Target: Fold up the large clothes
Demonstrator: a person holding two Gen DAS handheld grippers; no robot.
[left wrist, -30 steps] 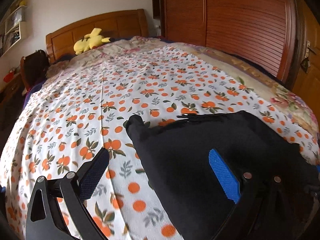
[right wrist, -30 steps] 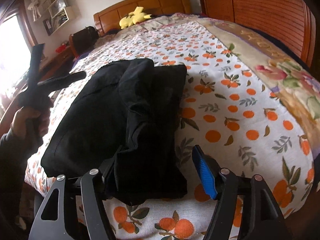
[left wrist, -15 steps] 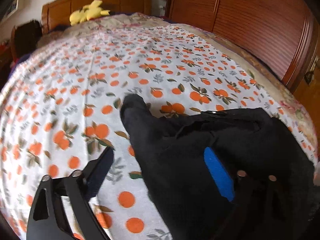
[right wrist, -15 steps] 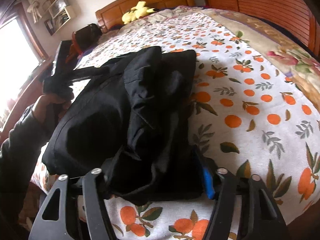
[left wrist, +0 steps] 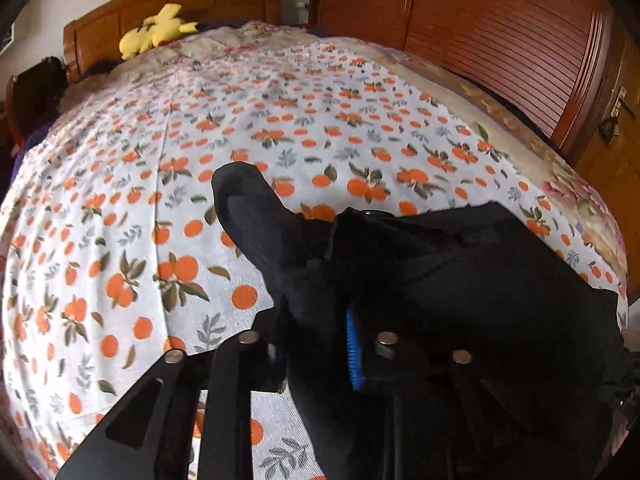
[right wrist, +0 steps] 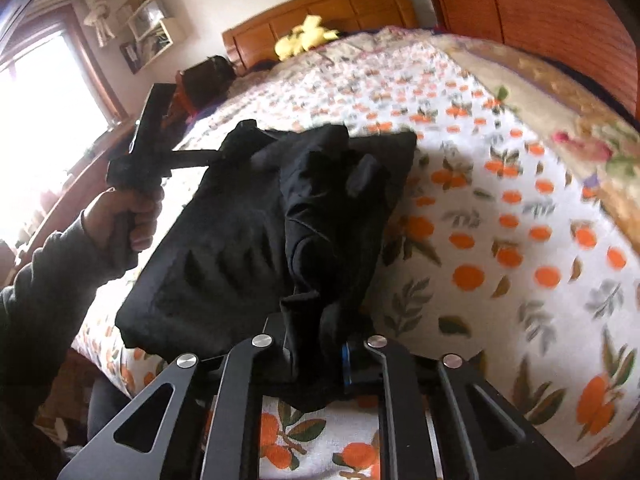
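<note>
A large black garment lies partly folded on the orange-print bedspread near the foot of the bed. My left gripper is shut on a bunched corner of it, the cloth pinched between the jaws. In the right wrist view the same black garment is raised off the bedspread. My right gripper is shut on its near edge. The left gripper also shows there, held by a hand at the garment's far left corner.
A yellow plush toy lies by the wooden headboard. A slatted wooden wardrobe stands along the bed's right side. A bright window and wall shelf are at the left. A floral blanket covers the right edge.
Both grippers went from open to shut on the black garment. The garment's corners have lifted and bunched up between them.
</note>
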